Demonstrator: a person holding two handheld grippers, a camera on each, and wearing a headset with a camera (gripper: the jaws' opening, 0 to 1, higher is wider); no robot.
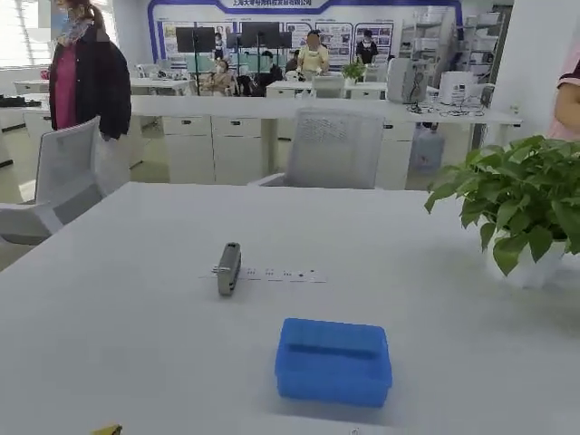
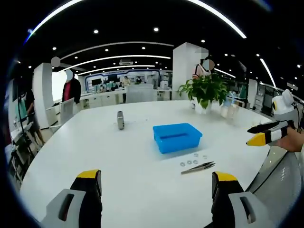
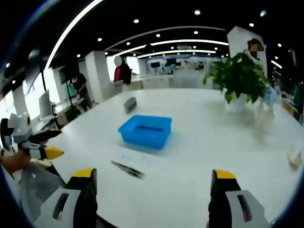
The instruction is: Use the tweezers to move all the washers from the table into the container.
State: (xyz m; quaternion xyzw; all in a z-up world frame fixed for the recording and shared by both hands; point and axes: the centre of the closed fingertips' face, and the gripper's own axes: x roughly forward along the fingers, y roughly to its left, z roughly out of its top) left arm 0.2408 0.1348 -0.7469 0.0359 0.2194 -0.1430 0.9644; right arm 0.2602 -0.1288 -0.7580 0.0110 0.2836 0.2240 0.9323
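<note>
A blue rectangular container (image 1: pixel 333 361) sits on the white table near its front edge, also seen as the container (image 2: pixel 176 137) and the container (image 3: pixel 145 130). Metal tweezers (image 2: pixel 198 167) lie flat on the table in front of it, with a few small washers (image 2: pixel 192 160) between them and the container. The tweezers (image 3: pixel 128 169) lie just ahead of my right gripper. My left gripper (image 2: pixel 156 183) is open and holds nothing, well short of the tweezers. My right gripper (image 3: pixel 152 178) is open and bare too. Each gripper shows at the edge of the other's view.
A small grey block (image 1: pixel 228 268) stands on the table beyond the container, with a row of tiny marks beside it. A potted plant (image 1: pixel 521 213) stands at the table's right side. Chairs (image 1: pixel 335 149) and people are behind the table.
</note>
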